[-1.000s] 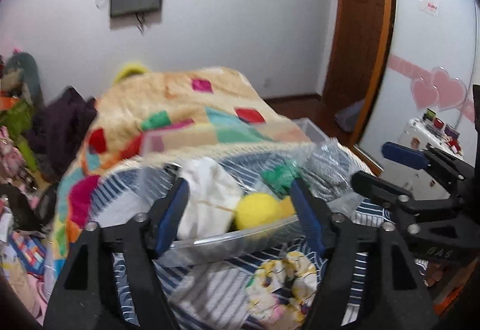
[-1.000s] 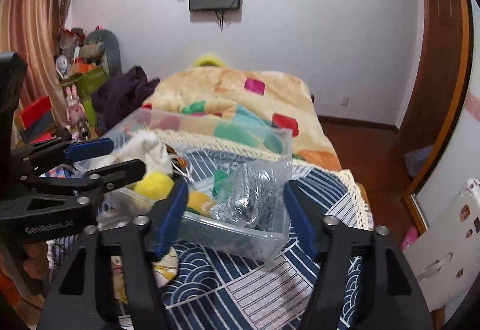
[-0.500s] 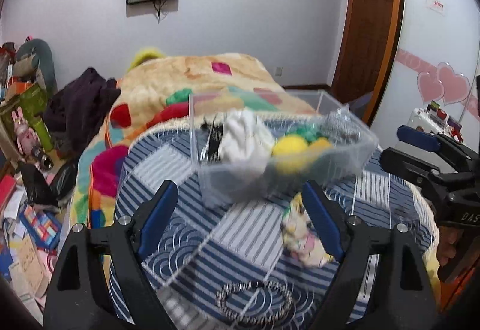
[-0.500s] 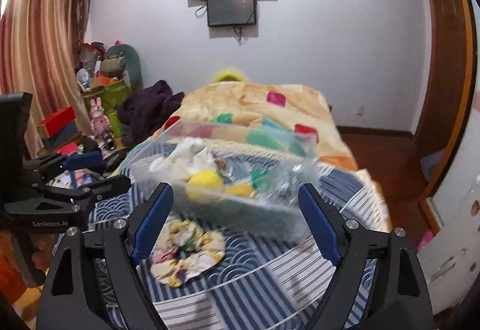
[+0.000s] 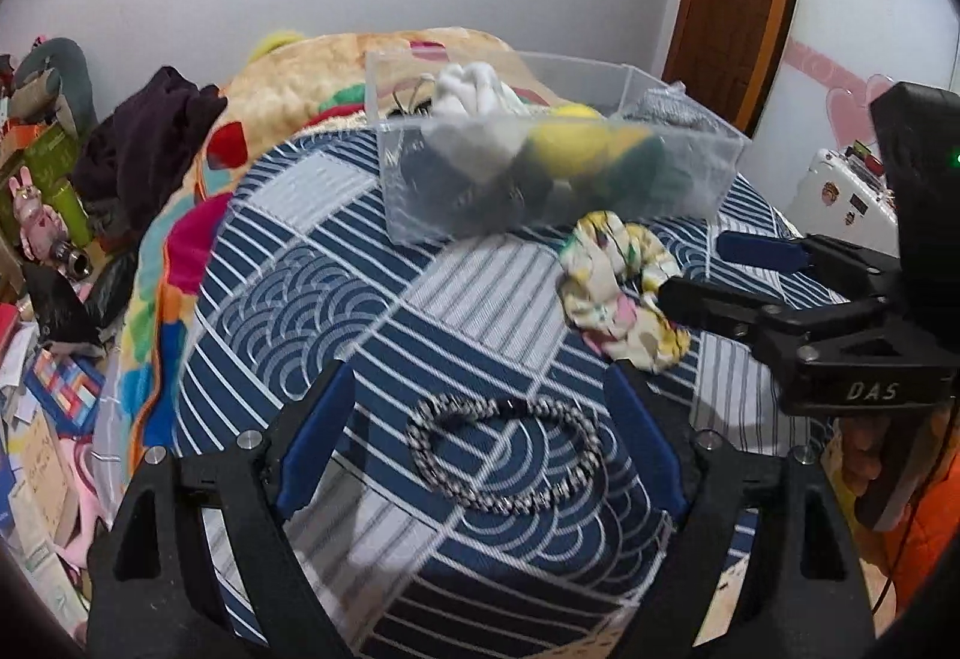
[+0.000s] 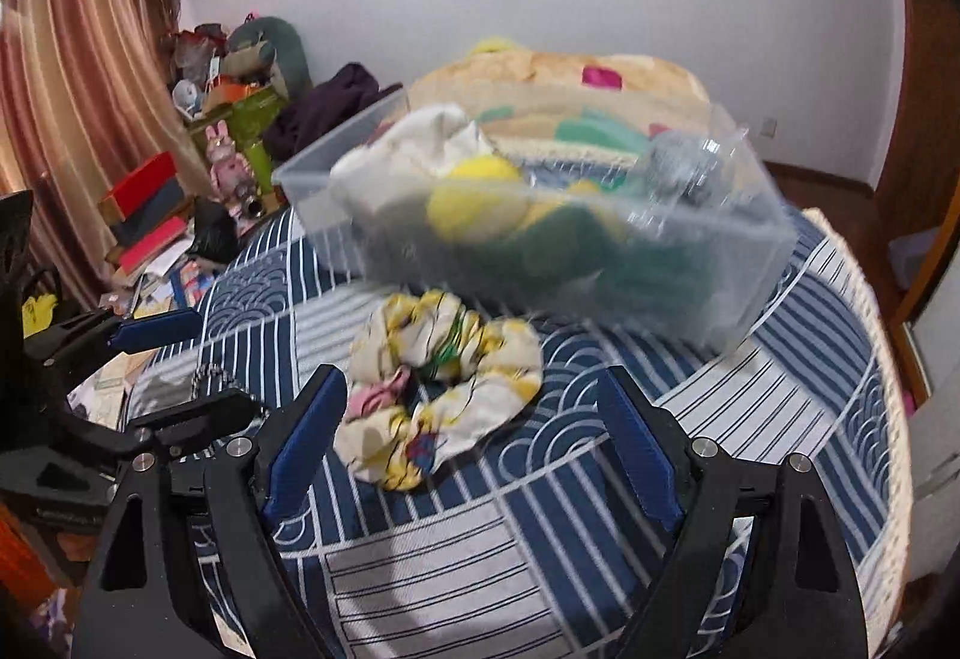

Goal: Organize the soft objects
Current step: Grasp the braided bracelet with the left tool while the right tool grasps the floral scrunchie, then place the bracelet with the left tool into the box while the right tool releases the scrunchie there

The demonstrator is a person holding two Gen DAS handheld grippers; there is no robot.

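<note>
Bed, striped quilt [image 6: 600,587]: floral scrunchie [image 6: 438,389] beside clear bin [image 6: 750,263]; I centre my spread right claw [image 6: 474,449], left claw [image 5: 480,443] spread over braided band [image 5: 504,455].

I see clear plastic bin [image 5: 420,203] w/ white cloth [image 5: 474,89], yellow ball [image 5: 570,149] inside (blurred), floral scrunchie [image 6: 438,389] just in front, braided hair tie [image 5: 504,461] nearer, all on striped cloth.
</note>
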